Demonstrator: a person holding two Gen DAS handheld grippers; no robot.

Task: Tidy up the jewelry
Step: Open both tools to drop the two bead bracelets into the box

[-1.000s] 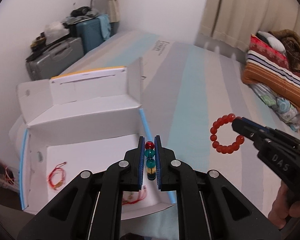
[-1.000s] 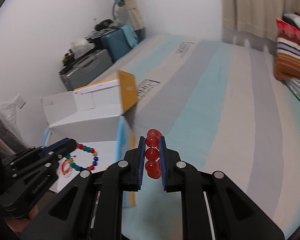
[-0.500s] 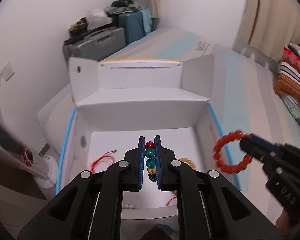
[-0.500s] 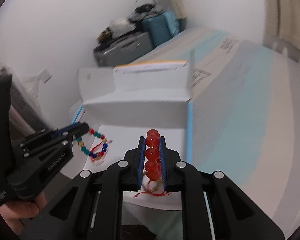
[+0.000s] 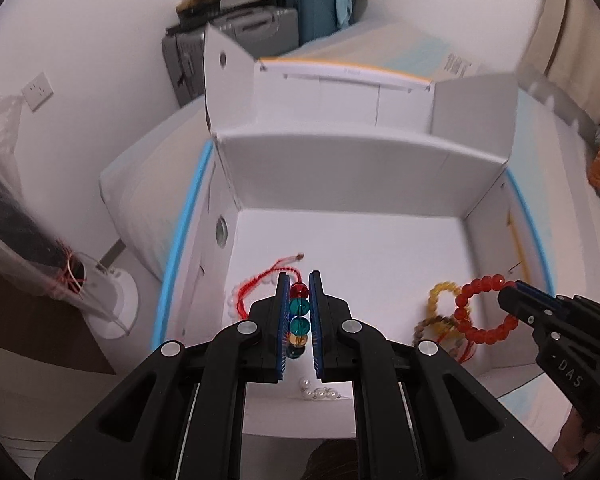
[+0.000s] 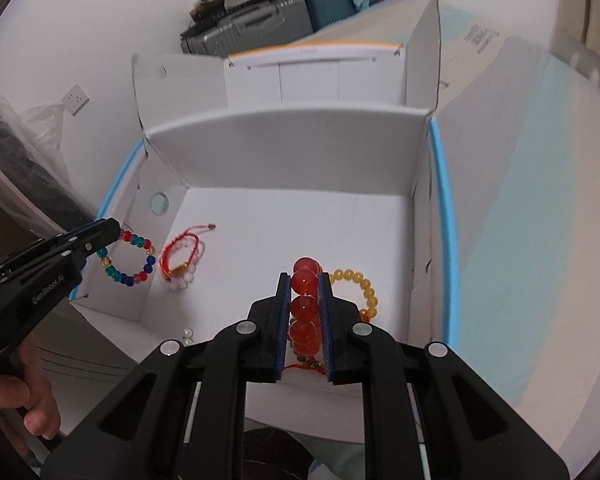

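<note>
Over the open white box (image 5: 340,168), both tongs hang pointing down. Low in the left wrist frame, the left gripper (image 5: 299,312) is clenched on a multicoloured bead bracelet (image 6: 130,258), whose loop dangles at the left of the right wrist frame. The right gripper (image 6: 305,308) grasps a red bead bracelet (image 5: 482,308). On the box floor lie a red cord bracelet (image 6: 182,248), a yellow bead bracelet (image 6: 360,286) and what seem small pearls (image 5: 320,392).

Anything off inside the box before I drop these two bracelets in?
Slightly untidy: a few loose white beads lie alone by the white box's near edge, apart from any strand, and the red cord bracelet sprawls across pale beads. Nothing looks damaged.
</note>
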